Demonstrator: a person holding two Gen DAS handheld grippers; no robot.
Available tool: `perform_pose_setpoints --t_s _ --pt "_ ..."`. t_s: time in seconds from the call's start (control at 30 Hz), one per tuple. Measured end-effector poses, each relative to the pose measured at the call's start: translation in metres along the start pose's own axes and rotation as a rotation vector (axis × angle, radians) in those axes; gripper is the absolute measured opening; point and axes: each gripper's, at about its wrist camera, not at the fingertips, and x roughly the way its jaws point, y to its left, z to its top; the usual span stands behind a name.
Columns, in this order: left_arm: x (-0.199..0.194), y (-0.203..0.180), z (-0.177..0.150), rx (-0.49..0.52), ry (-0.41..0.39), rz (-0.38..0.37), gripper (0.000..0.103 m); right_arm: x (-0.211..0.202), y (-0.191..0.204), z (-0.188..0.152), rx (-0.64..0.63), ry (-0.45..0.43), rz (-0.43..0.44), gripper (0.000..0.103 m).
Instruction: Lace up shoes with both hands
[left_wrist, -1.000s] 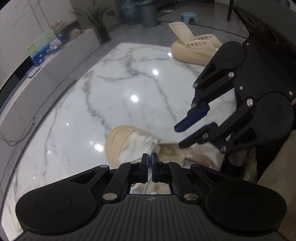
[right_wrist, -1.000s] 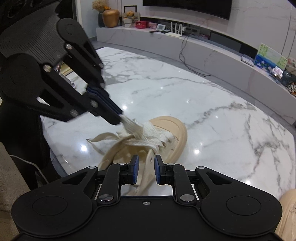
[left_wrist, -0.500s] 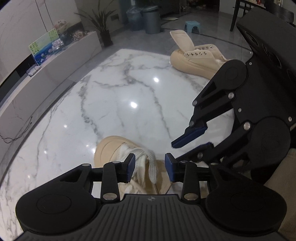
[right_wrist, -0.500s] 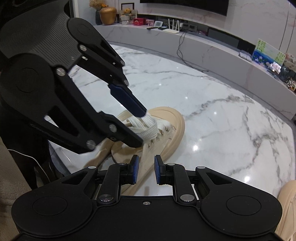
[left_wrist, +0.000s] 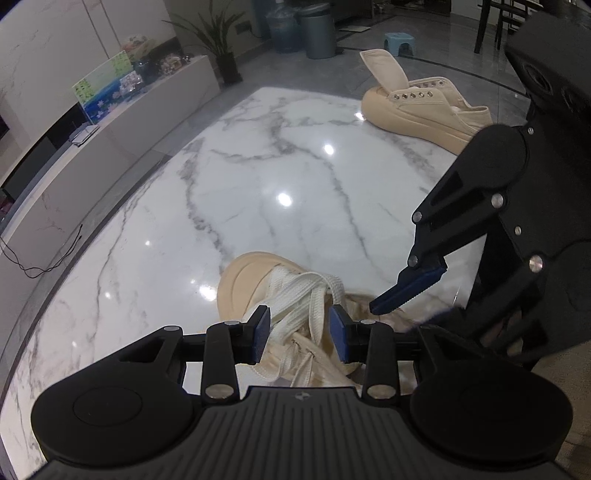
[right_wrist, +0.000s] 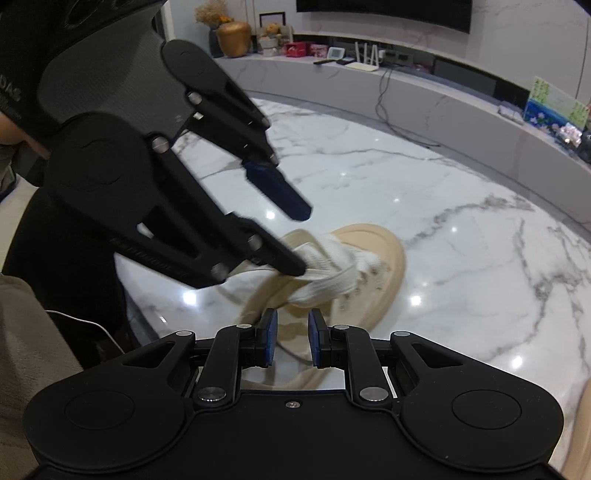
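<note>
— Shoe (left_wrist: 255, 280) location?

— Near edge of the marble table (left_wrist: 258, 177), toe pointing away from the cameras. Beige, thick sole. White laces (left_wrist: 306, 295) bunched over the tongue, ends trailing loose toward the heel.

— Left side of the left-wrist view?

— Low white cabinet (left_wrist: 122, 122) along the wall, with a coloured card (left_wrist: 105, 86) standing on it. A potted plant (left_wrist: 218, 40) farther back.

— Left gripper (left_wrist: 299, 334)?

— Fingers spread wide, one pad (left_wrist: 261, 332) on each side of the lace bundle. Nothing pinched. Whether a pad touches the laces cannot be told; the right-wrist view is blurred there.

— Farther right?

— Right gripper (left_wrist: 406, 295), coming in from the right, tips just beside the shoe's opening. In its own view the fingers stand apart, with a clear gap between the blue pads (right_wrist: 269, 339), directly above the shoe's heel end. It holds nothing.

— Anything else on the table?

— Second shoe (left_wrist: 424, 107) at the far right edge, well apart from the first. Tongue upright, eyelets showing, no laces visible.
</note>
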Motion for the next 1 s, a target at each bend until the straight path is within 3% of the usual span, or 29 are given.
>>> perform_pose_setpoints --t_s 0.27,0.67,1.0 --pt "-0.003 0.005 -0.005 -0.021 -0.011 0.024 0.034 0.005 0.006 0.003 0.010 0.011 -0.005 0.028" --pt "-0.014 0.015 -0.022 -0.029 -0.034 0.064 0.060 0.012 -0.002 0.003 0.137 0.026 0.043 0.032" --pt "-0.015 0.022 -0.030 -0.055 -0.030 0.076 0.060 0.027 -0.024 0.006 0.284 0.048 -0.018 0.032"
